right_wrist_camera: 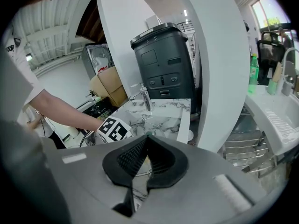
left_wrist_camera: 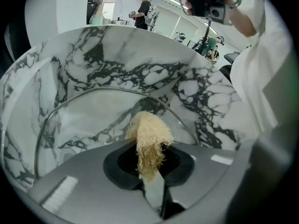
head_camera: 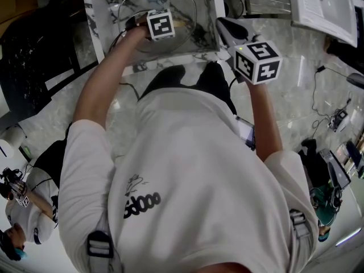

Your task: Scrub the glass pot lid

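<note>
Left tongs pinching a pale fibrous scrubber, glass pot lid just ahead in marble sink, right tongs pressed together, empty.

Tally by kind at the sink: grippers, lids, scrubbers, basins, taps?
Grippers: 2, left gripper, right gripper
glass lid: 1
fibre scrubber: 1
marble sink: 1
tap: 1
Total: 6

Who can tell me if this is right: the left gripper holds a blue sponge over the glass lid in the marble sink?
Not quite. The left gripper holds a pale, fibrous scrubber, not a blue sponge, over the glass lid in the marble sink. The left gripper view shows it.
</note>
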`<state>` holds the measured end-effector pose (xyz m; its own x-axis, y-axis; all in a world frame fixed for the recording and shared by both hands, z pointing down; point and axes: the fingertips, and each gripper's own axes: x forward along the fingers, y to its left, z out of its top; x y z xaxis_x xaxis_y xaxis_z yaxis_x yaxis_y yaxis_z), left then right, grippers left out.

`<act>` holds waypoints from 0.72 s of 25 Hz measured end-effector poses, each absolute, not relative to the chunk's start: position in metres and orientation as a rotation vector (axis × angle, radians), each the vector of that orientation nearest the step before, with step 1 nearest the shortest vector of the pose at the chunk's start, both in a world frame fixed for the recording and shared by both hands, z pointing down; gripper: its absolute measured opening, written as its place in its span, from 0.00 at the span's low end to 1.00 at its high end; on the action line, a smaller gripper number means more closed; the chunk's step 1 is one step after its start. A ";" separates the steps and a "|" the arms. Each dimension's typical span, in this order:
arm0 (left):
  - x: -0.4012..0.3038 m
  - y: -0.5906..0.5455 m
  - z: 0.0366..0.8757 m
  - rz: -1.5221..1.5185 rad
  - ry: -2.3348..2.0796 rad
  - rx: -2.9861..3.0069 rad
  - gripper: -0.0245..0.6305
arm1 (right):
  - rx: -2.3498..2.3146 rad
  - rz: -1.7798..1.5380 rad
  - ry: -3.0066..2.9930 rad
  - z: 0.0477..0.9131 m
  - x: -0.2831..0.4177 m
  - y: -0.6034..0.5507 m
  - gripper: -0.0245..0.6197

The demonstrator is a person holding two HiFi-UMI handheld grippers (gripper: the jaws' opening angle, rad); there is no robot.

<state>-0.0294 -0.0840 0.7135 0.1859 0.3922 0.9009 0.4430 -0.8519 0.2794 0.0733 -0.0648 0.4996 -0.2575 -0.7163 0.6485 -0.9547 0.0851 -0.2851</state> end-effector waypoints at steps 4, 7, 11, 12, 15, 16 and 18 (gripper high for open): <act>-0.062 -0.084 0.713 -1.902 -0.882 -2.311 0.11 | 1.647 0.968 -2.034 0.500 0.072 -0.066 0.04; -0.076 -0.085 0.711 -1.903 -0.905 -2.288 0.11 | 1.633 0.972 -2.041 0.501 0.069 -0.068 0.04; -0.094 -0.086 0.709 -1.929 -0.922 -2.268 0.11 | 1.607 0.967 -2.056 0.500 0.064 -0.072 0.04; -0.099 -0.086 0.710 -1.937 -0.933 -2.258 0.11 | 1.600 0.965 -2.061 0.500 0.062 -0.074 0.04; -0.120 -0.081 0.708 -1.995 -0.994 -2.203 0.11 | 1.573 0.954 -2.086 0.497 0.056 -0.078 0.04; -0.130 -0.078 0.707 -2.036 -1.023 -2.179 0.11 | 1.561 0.949 -2.095 0.496 0.054 -0.079 0.04; -0.146 -0.069 0.704 -2.122 -1.089 -2.138 0.11 | 1.534 0.943 -2.113 0.495 0.051 -0.083 0.04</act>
